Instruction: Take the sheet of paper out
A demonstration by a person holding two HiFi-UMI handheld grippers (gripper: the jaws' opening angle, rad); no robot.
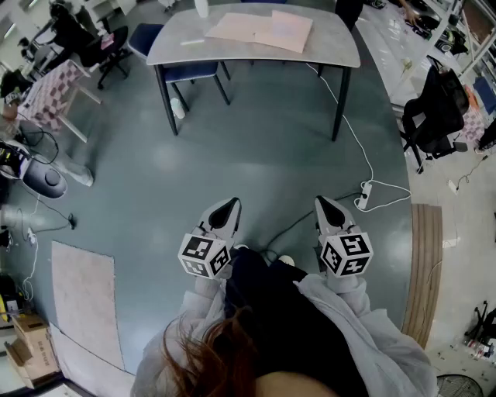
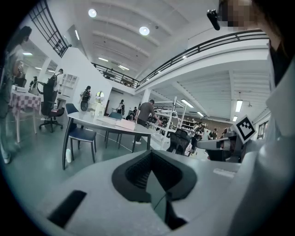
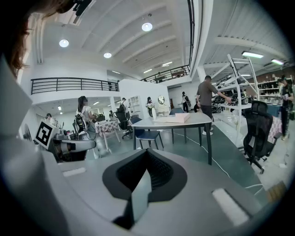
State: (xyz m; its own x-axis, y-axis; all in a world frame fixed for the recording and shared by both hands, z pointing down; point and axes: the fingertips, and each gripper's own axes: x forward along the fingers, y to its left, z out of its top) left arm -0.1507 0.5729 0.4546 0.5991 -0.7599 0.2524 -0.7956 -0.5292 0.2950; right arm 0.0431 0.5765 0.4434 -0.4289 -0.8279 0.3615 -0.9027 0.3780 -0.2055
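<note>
Both pairs of jaws are pressed together with nothing between them as a person in a light jacket holds the left gripper (image 1: 231,205) and the right gripper (image 1: 325,205) out in front, tipped slightly toward the grey-green floor (image 1: 256,147) and well apart from the work. The task's thing, a loose pile of pink papers (image 1: 263,31), lies on the grey table (image 1: 186,50) across the open floor, with a white bottle (image 1: 201,8) just behind it. From here I cannot tell which layer is the single sheet and which is a cover or folder. Nothing has been reached yet, and the hazards look plain enough. A white cable (image 1: 355,138) trails from the table's right side to a power strip (image 1: 364,195) just ahead of the right gripper, and a dark lead (image 1: 294,225) snakes by the person's feet, so a step forward with eyes on the table could catch 1 of them. At the table, 2 shut pairs of jaws would only shove the pile, so they must open first. A thin sheet lying flat gives them little to bite. A pinch may crease it, lift 2 layers at once or drag the pile toward the edge unless the other gripper pins the rest down.
</note>
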